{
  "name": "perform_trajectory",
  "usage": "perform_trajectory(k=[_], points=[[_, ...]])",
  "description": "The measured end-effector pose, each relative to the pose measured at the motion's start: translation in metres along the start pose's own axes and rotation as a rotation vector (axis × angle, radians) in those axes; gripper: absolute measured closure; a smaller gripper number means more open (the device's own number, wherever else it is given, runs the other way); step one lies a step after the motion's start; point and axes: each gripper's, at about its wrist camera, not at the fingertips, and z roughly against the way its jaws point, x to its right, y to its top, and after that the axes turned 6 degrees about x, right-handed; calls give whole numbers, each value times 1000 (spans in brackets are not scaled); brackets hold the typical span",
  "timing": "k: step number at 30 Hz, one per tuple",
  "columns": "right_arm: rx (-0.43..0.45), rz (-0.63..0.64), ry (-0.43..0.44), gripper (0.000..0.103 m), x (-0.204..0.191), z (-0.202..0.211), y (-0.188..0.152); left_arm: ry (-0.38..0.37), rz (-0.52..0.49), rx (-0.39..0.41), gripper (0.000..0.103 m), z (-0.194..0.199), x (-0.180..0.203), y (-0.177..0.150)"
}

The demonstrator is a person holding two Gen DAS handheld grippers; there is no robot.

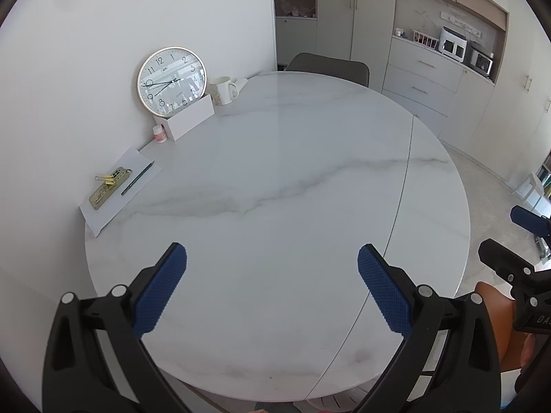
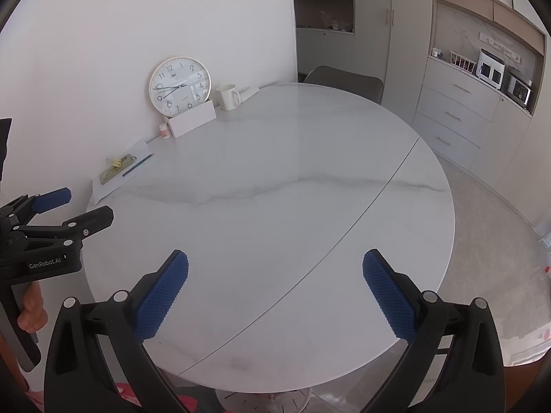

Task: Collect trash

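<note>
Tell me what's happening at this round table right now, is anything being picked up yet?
Not yet. A person holds the left gripper and the right gripper above the near edge of the marble table; both are open and hold nothing. The only items sit far off by the wall: a clock leaning behind a white box, a mug, a small bottle, and a sheet of paper carrying a pen and binder clips. No obvious trash shows on the tabletop.

Both tools hang level side by side, the left gripper [image 1: 272, 289] with its blue-padded jaws spread wide and holding nothing, the right gripper [image 2: 275, 292] just the same, wide apart and bare, each one showing at the edge of the other's view.
</note>
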Motion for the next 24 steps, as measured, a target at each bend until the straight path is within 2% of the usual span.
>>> perform_trajectory(k=[24], points=[[-10, 19, 10, 2, -8, -3, 0, 2, 0, -16, 8, -3, -4, -2]])
